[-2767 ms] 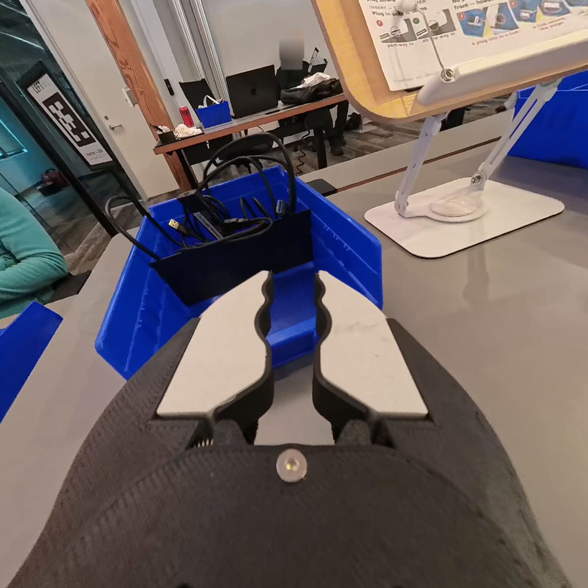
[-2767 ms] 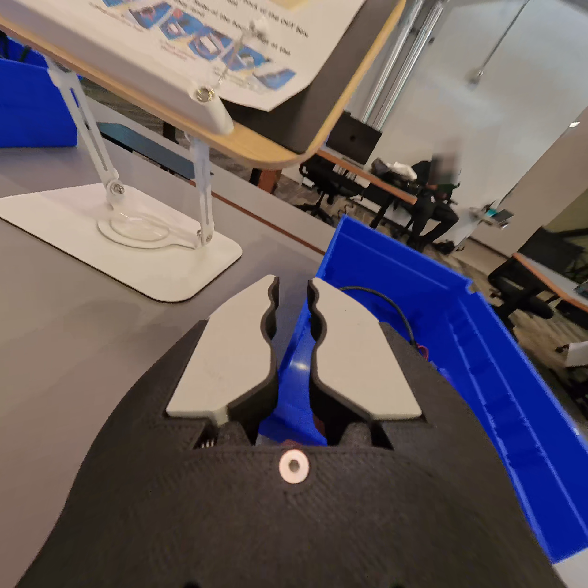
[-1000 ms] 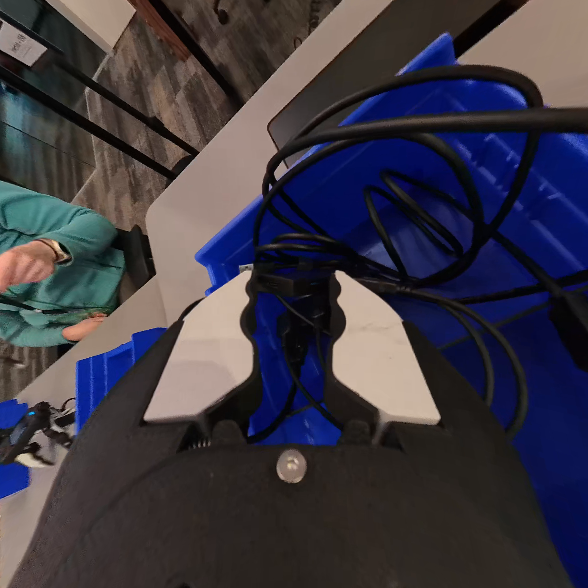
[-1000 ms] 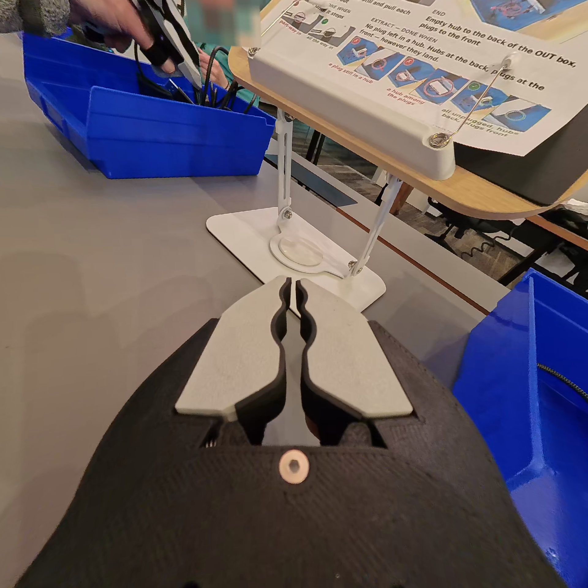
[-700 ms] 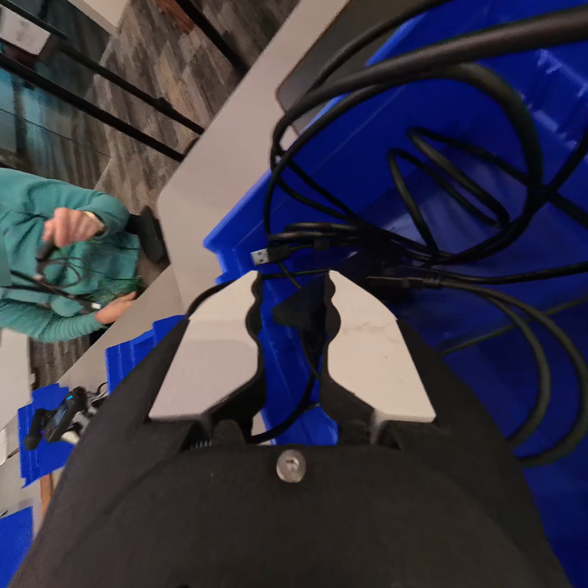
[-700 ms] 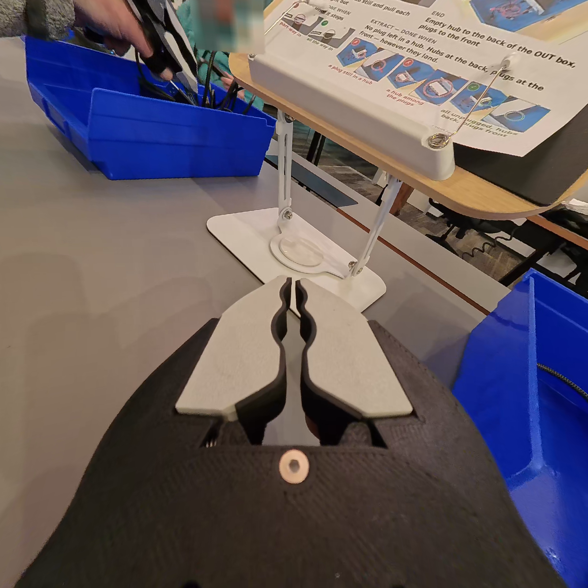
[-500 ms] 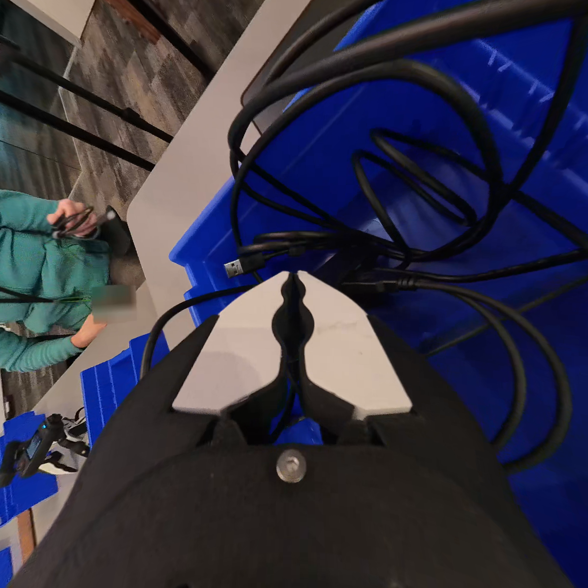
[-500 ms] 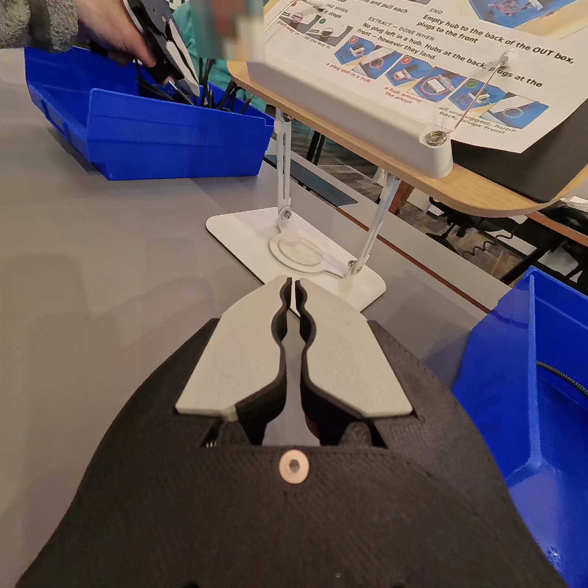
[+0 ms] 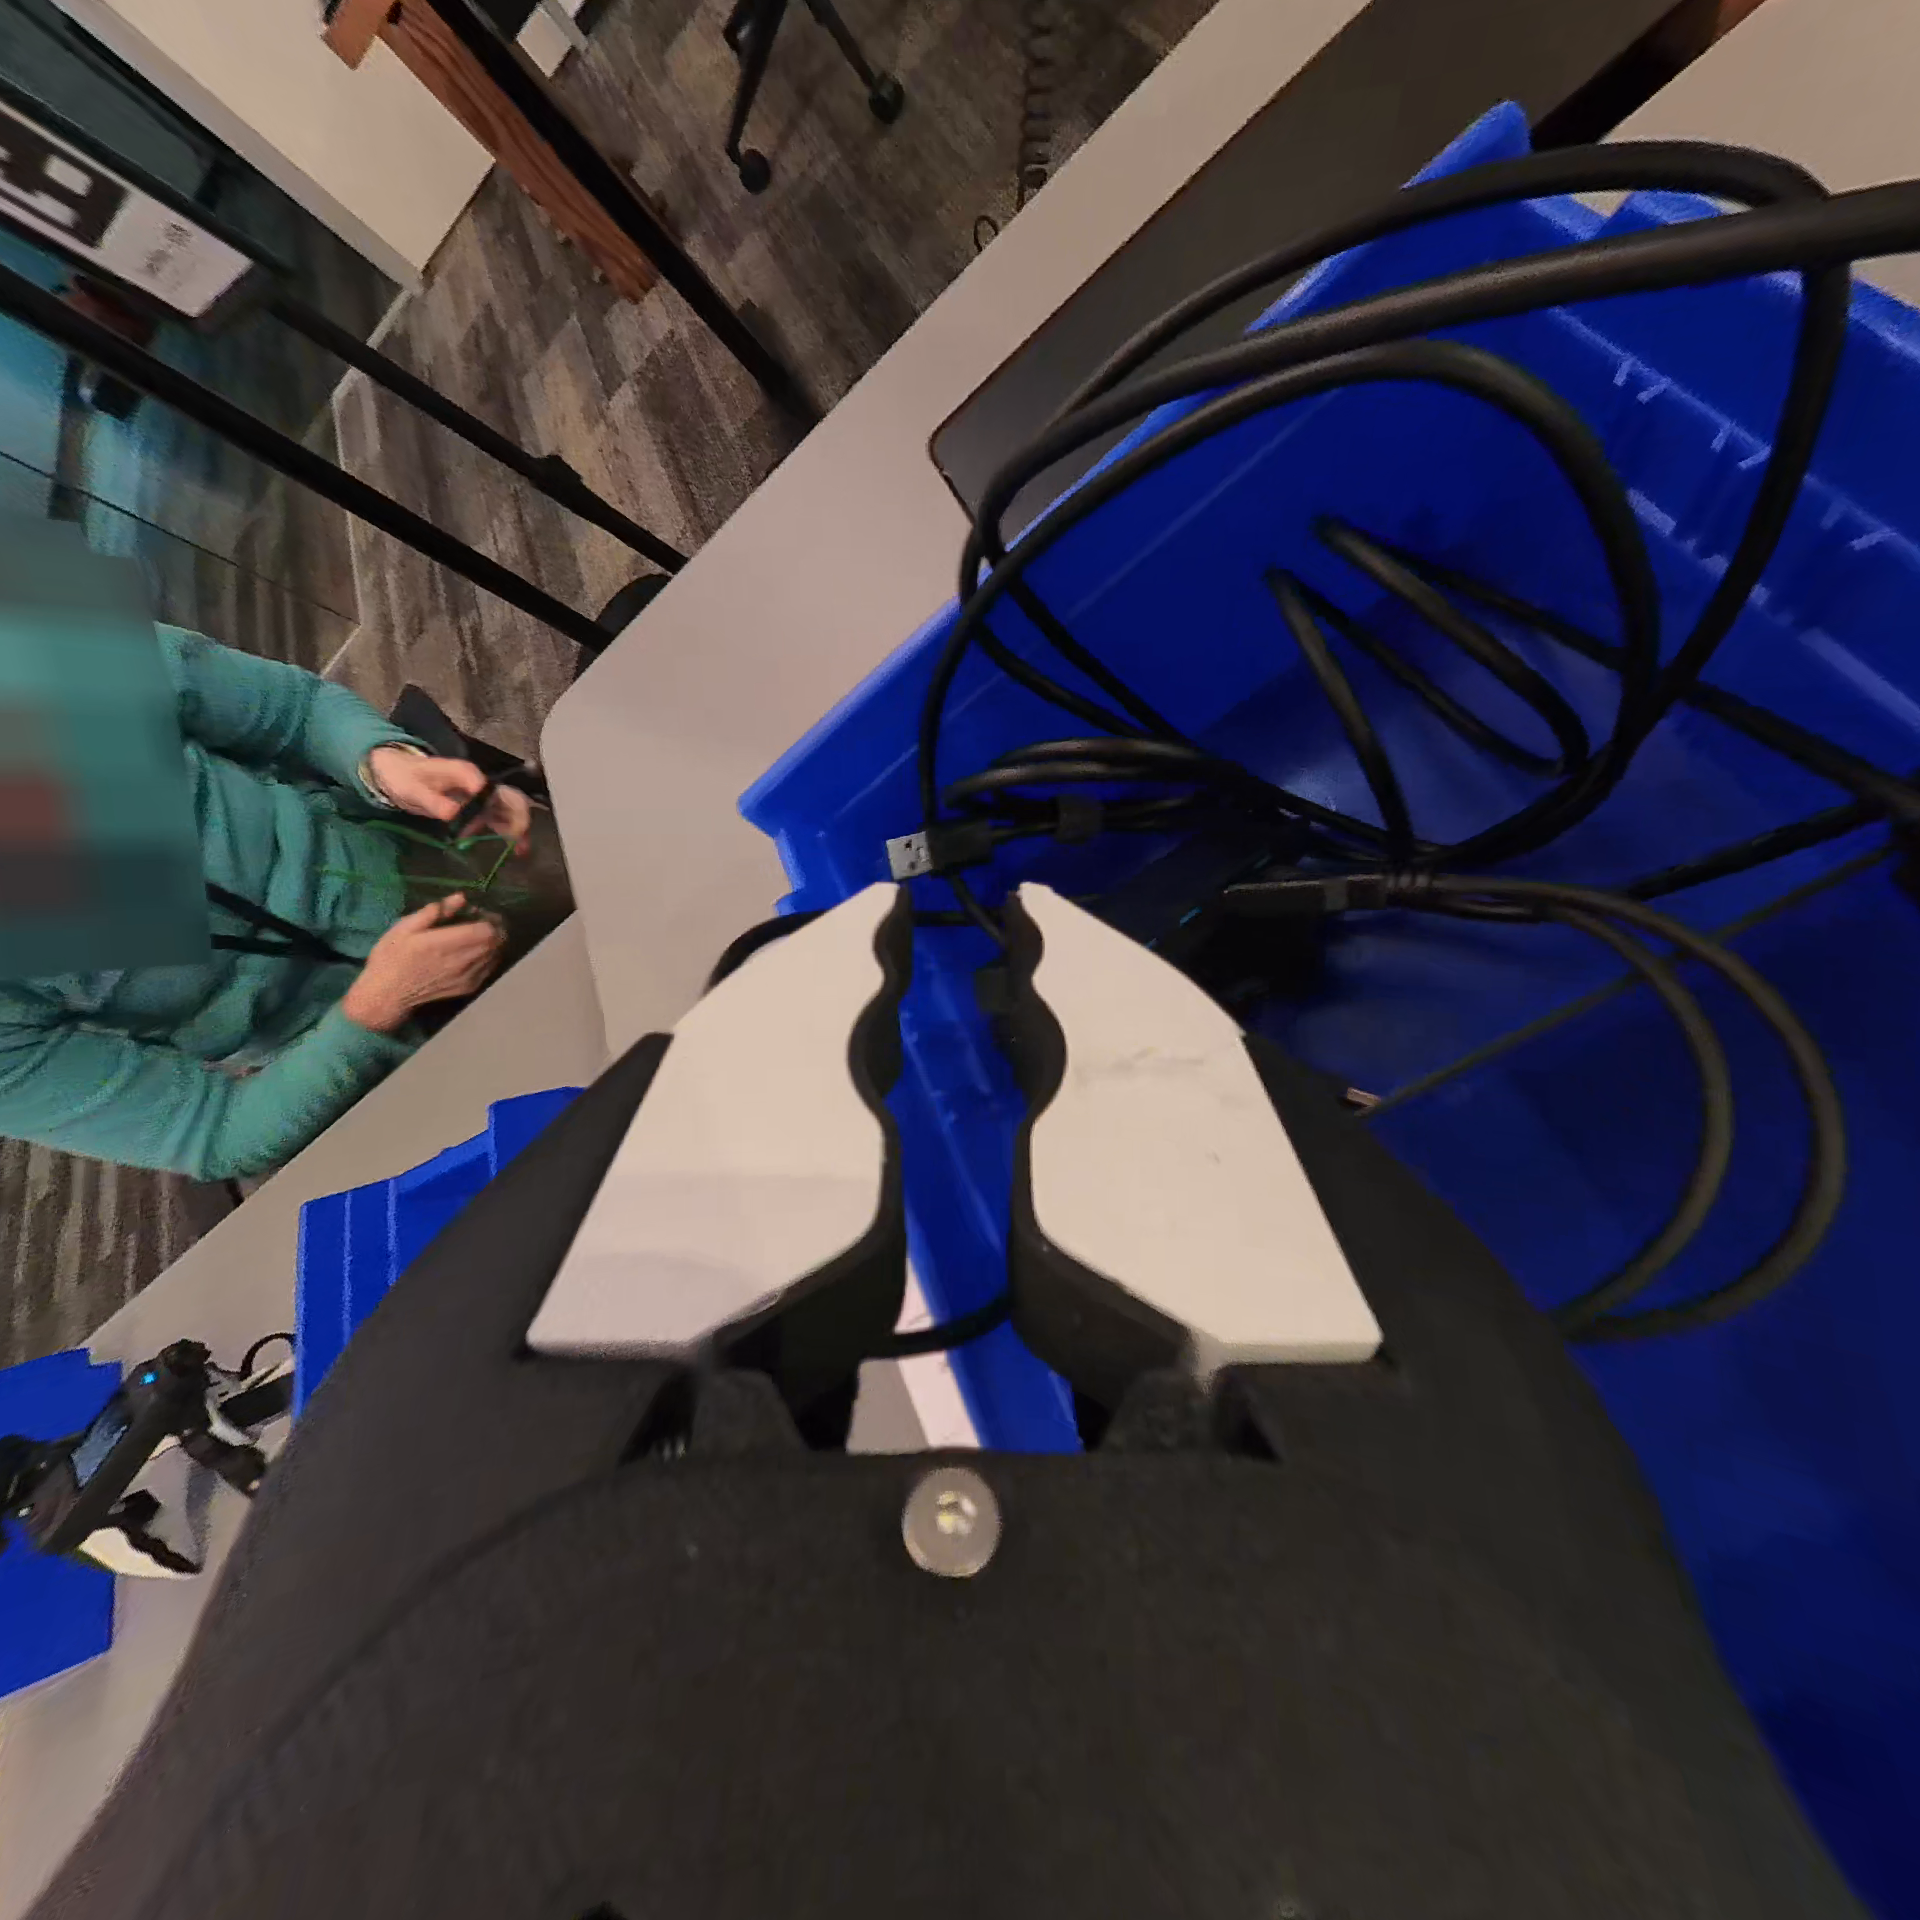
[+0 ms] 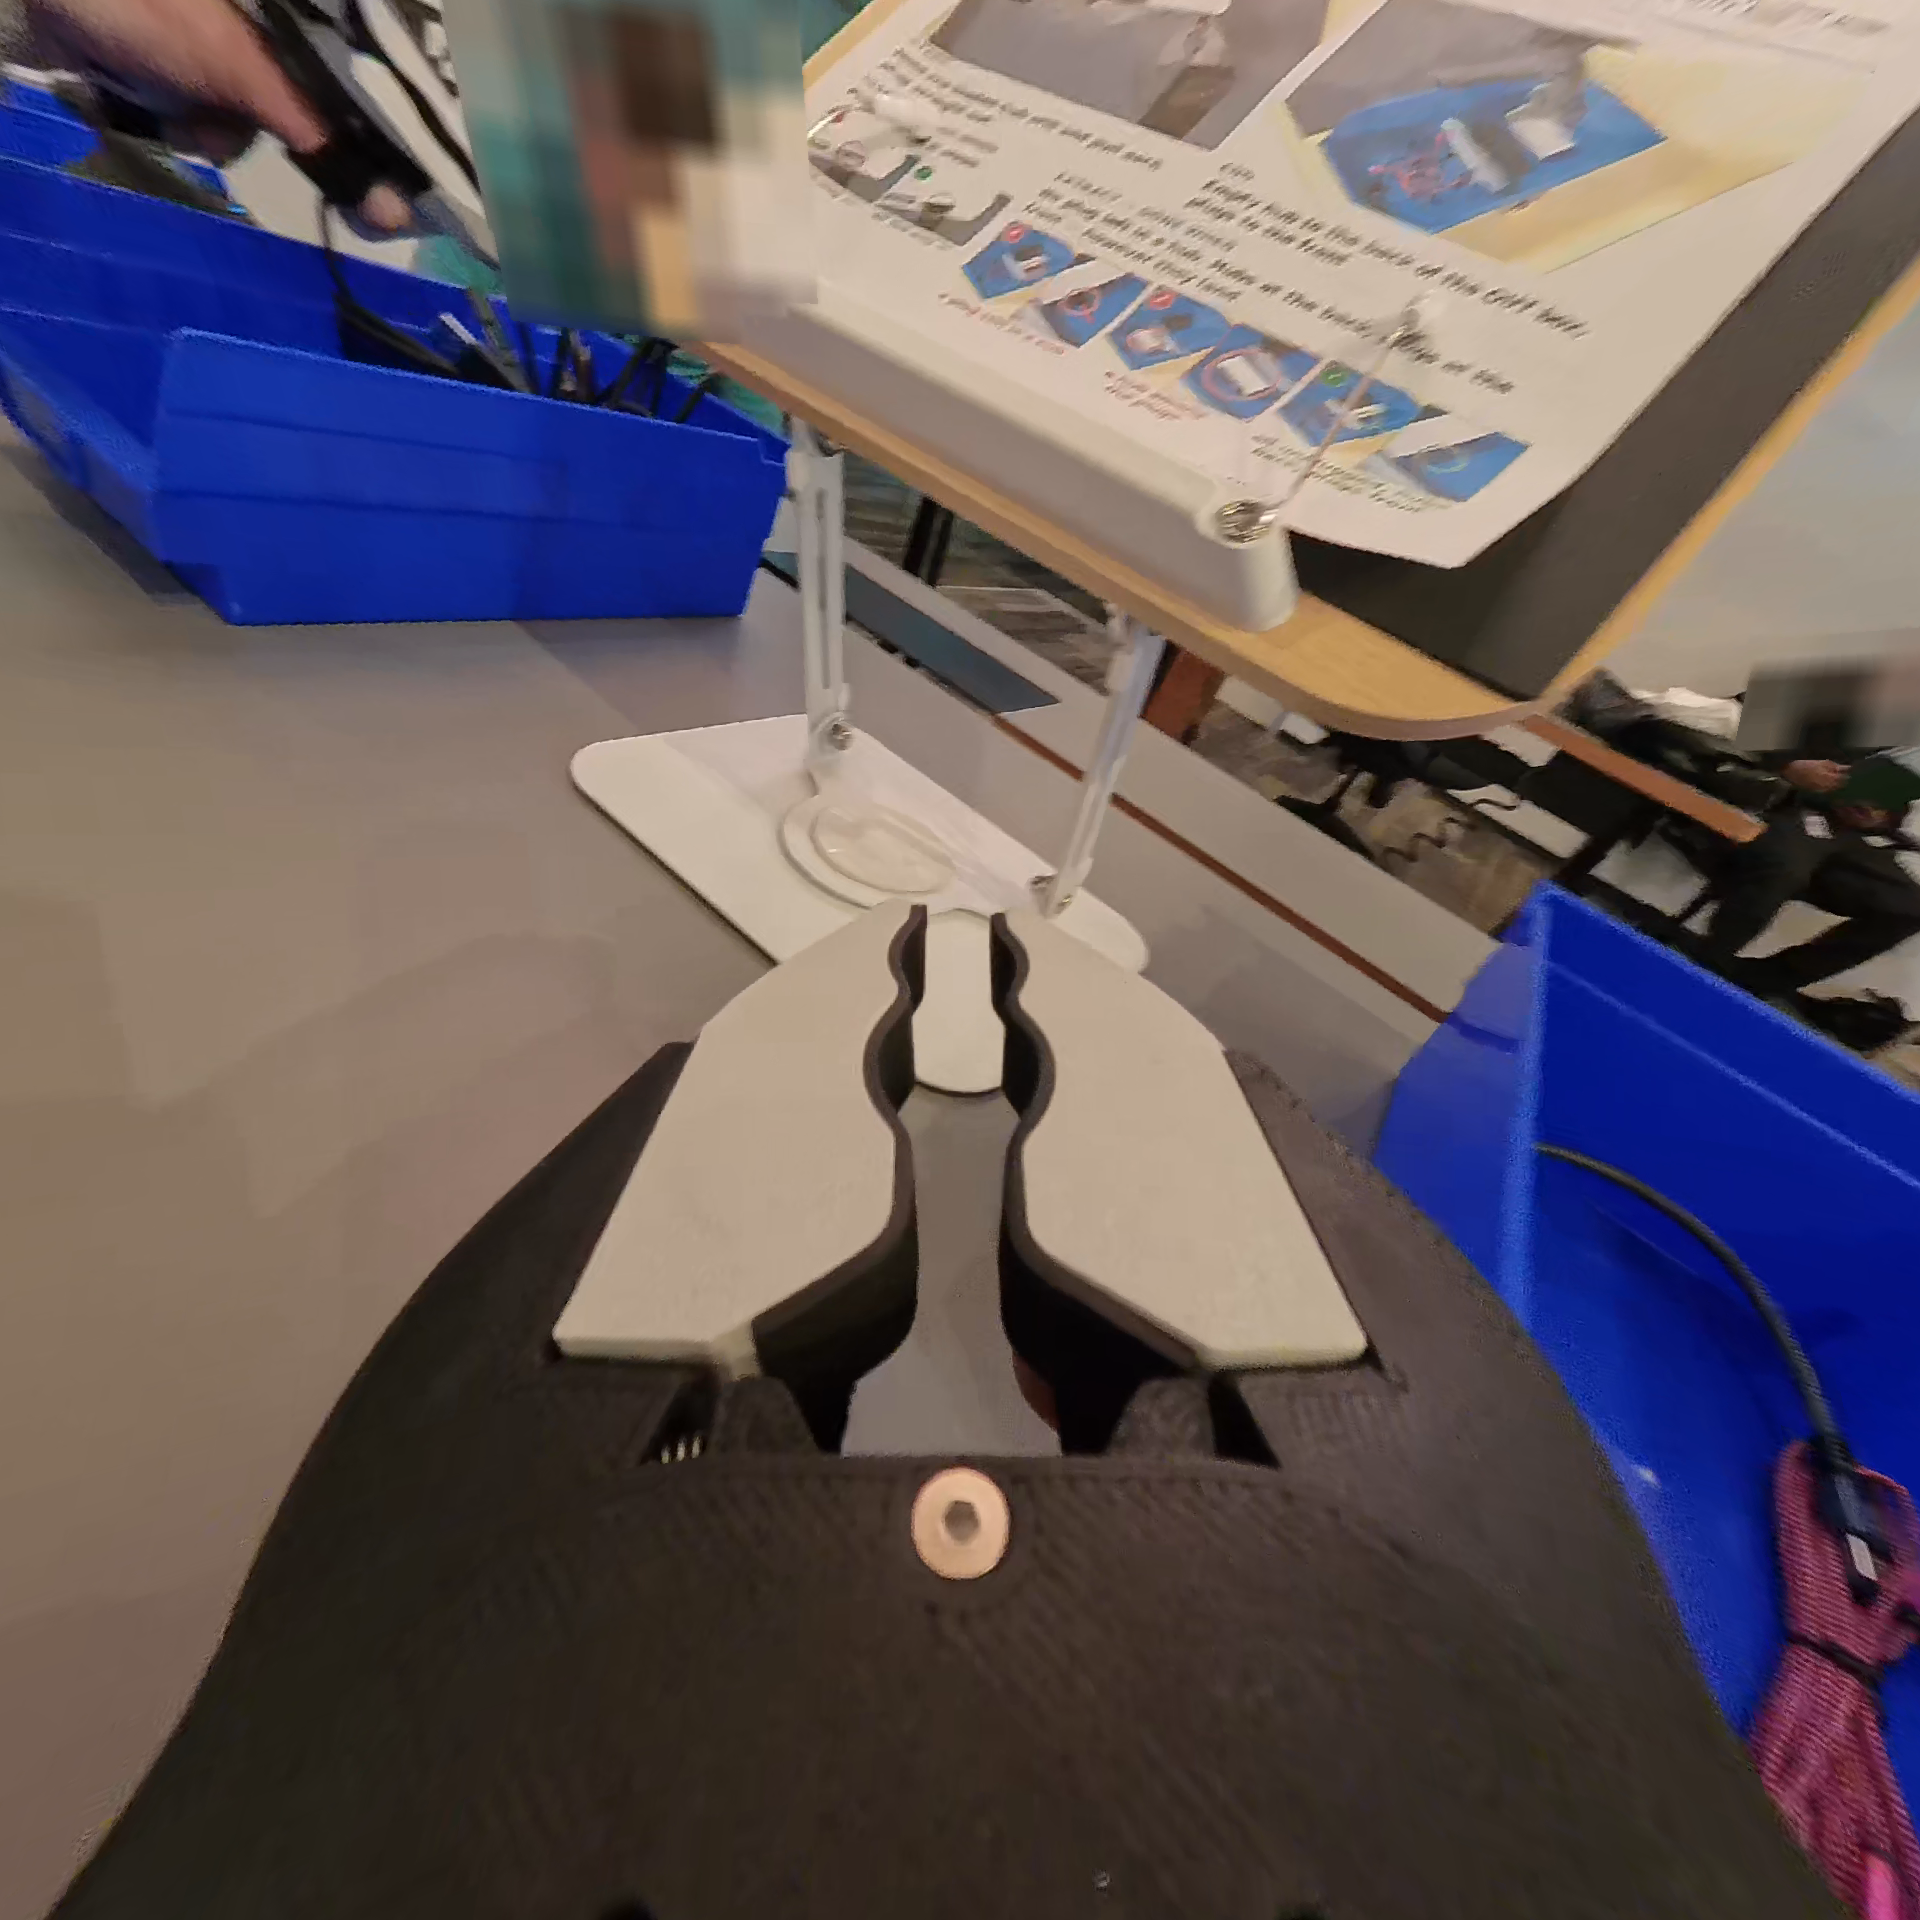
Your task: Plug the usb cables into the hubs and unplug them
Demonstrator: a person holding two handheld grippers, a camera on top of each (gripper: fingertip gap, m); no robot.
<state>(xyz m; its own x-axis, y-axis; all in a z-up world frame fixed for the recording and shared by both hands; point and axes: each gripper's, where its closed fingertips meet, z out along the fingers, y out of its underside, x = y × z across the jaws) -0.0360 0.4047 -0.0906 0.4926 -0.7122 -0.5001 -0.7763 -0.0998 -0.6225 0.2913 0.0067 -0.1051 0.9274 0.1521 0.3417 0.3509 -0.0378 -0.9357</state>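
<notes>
In the left wrist view my left gripper (image 9: pixel 956 904) hangs over the near corner of a blue bin (image 9: pixel 1143 623) full of tangled black USB cables (image 9: pixel 1455 582). Its fingers stand apart. A thin black cable (image 9: pixel 992 982) runs down along the right finger, and the left pad does not touch it. A silver USB plug (image 9: pixel 909 854) lies just beyond the fingertips, beside a dark hub (image 9: pixel 1205 894). In the right wrist view my right gripper (image 10: pixel 954 920) is slightly open and empty above the grey table (image 10: pixel 260 935). The left gripper's bin shows far left in that view (image 10: pixel 416 488).
A white stand (image 10: pixel 707 790) carries a tilted board with an instruction sheet (image 10: pixel 1247 208) ahead of the right gripper. A second blue bin (image 10: pixel 1662 1091) at right holds a pink braided cable (image 10: pixel 1829 1621). A person in a teal sleeve (image 9: pixel 208 935) sits beyond the table's left edge.
My left gripper reached into the bin, shut its pads around a black cable end, then parted them again; the cable now hangs loose. My right gripper, shut before, has opened a little.
</notes>
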